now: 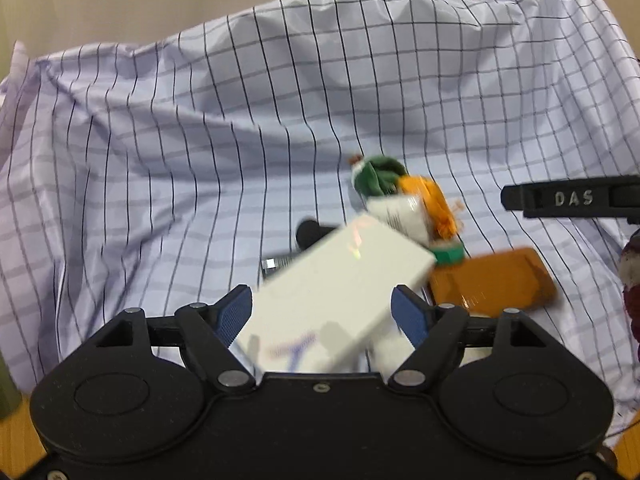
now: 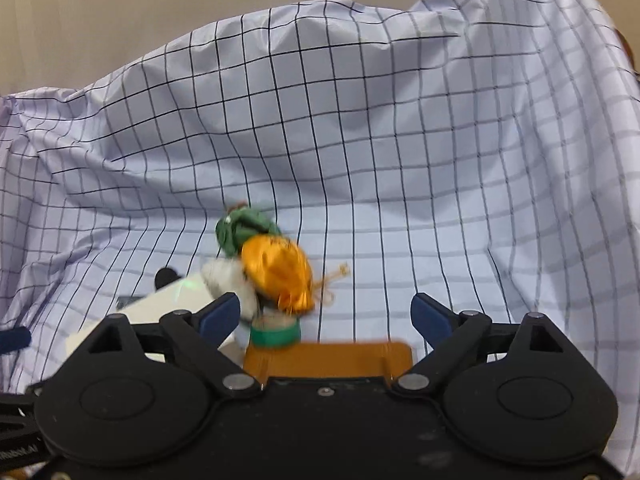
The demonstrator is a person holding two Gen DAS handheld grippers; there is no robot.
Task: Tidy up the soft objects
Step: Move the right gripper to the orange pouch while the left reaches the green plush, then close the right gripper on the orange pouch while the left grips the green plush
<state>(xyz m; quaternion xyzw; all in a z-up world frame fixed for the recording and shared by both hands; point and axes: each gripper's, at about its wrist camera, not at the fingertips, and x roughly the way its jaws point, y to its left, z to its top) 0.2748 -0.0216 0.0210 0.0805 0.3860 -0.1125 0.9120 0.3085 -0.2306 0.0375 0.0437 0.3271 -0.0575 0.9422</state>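
Centrally on the checked white cloth (image 2: pixel 400 160) lie one white rectangular box (image 1: pixel 340 292), one flat orange case (image 2: pixel 328 358) and one green-and-orange soft doll (image 2: pixel 272 264) — left gripper (image 1: pixel 322 312) and right gripper (image 2: pixel 326 316) both spread apart, gripping nothing.

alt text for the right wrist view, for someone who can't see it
The open right gripper hovers over a blurred pile on a checked cloth: an orange pouch, a green bundle, a white box and a flat orange case.
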